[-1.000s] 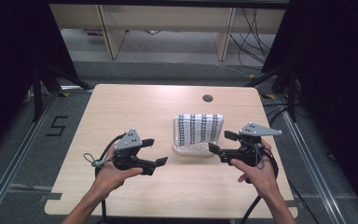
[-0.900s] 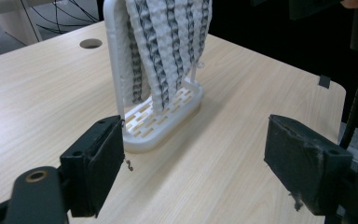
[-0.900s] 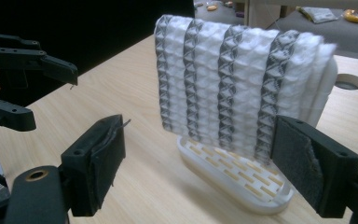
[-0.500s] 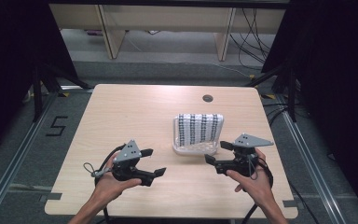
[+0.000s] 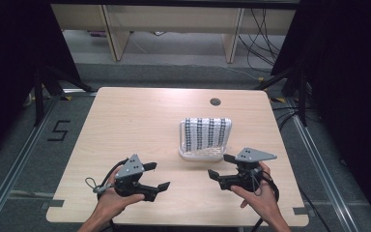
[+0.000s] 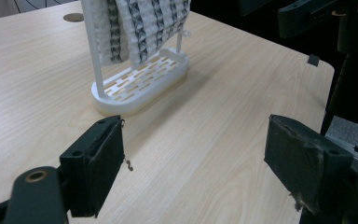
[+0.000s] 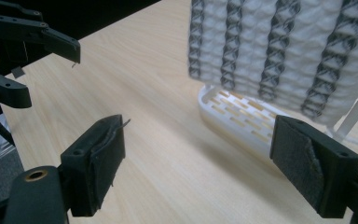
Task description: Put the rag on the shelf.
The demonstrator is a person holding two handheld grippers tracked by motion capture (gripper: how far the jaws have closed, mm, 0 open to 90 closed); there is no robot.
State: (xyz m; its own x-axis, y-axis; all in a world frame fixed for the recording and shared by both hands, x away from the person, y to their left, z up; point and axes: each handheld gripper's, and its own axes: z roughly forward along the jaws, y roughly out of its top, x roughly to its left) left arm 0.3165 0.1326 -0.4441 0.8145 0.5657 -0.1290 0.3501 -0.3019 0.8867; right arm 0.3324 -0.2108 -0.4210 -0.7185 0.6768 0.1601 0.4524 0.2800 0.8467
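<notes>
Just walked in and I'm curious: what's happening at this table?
A person holds a hand-held gripper in each hand, left and right, both open and holding nothing. They hover low over the near edge of the table. Just beyond them a striped cloth hangs on a white rack, untouched.

White cloth (image 5: 206, 134) with black stripes, white rack (image 5: 200, 154), pale wood table (image 5: 135, 125).
</notes>
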